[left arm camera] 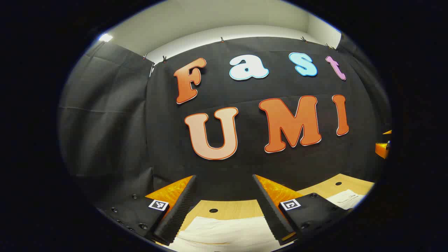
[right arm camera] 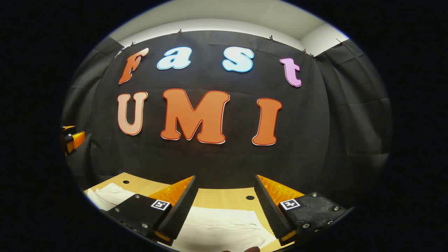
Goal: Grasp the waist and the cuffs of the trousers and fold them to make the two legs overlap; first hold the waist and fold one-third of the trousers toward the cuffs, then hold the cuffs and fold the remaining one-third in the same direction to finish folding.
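Black cloth wall (left arm camera: 245,168) fills the back. Wooden table (left arm camera: 224,208) below it, with small dark holes. White trousers (left arm camera: 227,232) lie flat on the table, near edge, under both grippers. Left gripper (left arm camera: 224,206) fingers spread wide, holding nothing, above the cloth. Right gripper (right arm camera: 225,206) fingers also spread, empty, above the trousers (right arm camera: 224,227). The other gripper shows far off at each view's edge.

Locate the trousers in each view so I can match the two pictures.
Left gripper view: the trousers lie at bottom centre between the open left claw's fingers; another pale patch sits at lower right.
Right gripper view: trousers at bottom centre between the open right claw's fingers; another patch at lower left.
Shared landmark: the wooden table with round holes.
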A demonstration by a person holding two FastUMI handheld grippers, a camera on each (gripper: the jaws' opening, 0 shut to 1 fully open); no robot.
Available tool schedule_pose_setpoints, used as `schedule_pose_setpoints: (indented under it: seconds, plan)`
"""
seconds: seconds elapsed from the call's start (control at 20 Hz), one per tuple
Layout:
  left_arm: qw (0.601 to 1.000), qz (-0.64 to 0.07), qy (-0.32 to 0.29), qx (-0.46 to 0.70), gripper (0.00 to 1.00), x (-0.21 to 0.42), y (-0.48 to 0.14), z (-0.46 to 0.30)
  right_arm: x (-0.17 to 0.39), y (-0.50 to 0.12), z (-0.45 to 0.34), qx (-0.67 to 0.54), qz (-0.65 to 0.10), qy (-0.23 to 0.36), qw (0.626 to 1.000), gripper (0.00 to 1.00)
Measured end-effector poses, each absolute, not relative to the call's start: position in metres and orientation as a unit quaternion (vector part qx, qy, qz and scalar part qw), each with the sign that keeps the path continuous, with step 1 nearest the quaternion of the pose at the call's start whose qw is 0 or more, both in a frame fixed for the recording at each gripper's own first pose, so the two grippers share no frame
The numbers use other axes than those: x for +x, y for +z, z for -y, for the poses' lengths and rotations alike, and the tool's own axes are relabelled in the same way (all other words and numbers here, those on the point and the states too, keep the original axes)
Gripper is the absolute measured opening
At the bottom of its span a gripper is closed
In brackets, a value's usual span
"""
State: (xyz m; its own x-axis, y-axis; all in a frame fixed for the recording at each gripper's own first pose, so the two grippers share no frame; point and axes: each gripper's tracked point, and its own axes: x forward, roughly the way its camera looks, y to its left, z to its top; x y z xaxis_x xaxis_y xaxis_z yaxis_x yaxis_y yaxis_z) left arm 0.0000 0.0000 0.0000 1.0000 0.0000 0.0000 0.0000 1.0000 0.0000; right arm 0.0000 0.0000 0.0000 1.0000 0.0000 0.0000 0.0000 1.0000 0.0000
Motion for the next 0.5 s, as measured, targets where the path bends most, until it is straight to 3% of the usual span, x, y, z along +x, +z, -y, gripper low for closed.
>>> schedule_pose_setpoints:
  seconds: [0.5]
  plan:
    - [1.0, -0.014, 0.006, -0.011, 1.0, 0.007, -0.006, -0.011, 0.01, 0.003, -0.006, -0.008, -0.01, 0.002, 1.0, 0.98]
